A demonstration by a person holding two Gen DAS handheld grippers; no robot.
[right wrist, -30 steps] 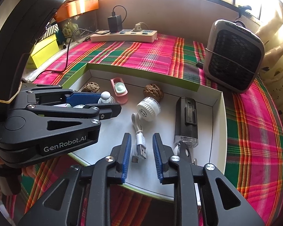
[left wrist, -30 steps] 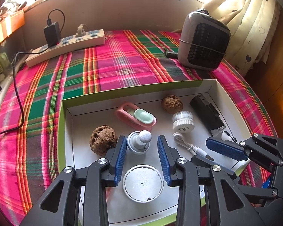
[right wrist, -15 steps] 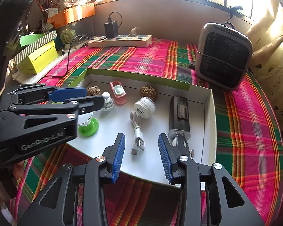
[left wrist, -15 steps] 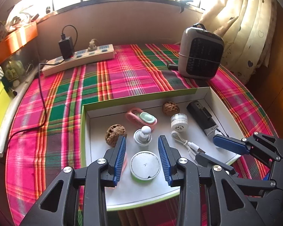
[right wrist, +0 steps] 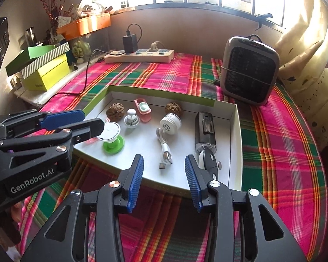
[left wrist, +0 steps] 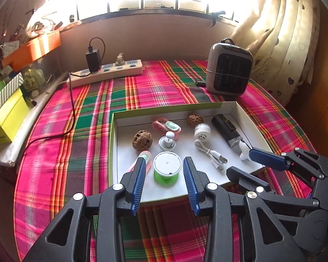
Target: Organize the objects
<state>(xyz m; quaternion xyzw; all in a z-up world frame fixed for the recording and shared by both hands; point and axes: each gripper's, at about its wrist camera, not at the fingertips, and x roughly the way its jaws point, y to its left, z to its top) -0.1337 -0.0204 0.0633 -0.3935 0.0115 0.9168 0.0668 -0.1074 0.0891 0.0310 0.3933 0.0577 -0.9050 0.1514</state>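
A shallow white tray with green sides (left wrist: 164, 110) (right wrist: 235, 131) lies on the plaid cloth. In it lie two walnuts (left wrist: 142, 140) (left wrist: 194, 119), a pink case (left wrist: 166, 126), a white knob (left wrist: 167, 142), a green-based round stand (left wrist: 166, 167) (right wrist: 111, 134), a white round cap (left wrist: 202, 132), a USB cable (left wrist: 212, 154) (right wrist: 164, 147) and a black device (left wrist: 226, 130) (right wrist: 204, 131). My left gripper (left wrist: 165, 176) is open and empty above the tray's near edge, over the stand. My right gripper (right wrist: 164, 174) is open and empty near the cable end.
A grey fan heater (left wrist: 229, 67) (right wrist: 249, 69) stands at the back right. A power strip with a black charger (left wrist: 107, 71) lies at the back, its cord trailing left. Yellow and green boxes (right wrist: 43, 67) sit on the left ledge. A curtain (left wrist: 284, 32) hangs at the right.
Both grippers have pulled back and up from the tray, so more of the table shows. The right gripper's jaws have opened wider. The objects in the tray have not moved.
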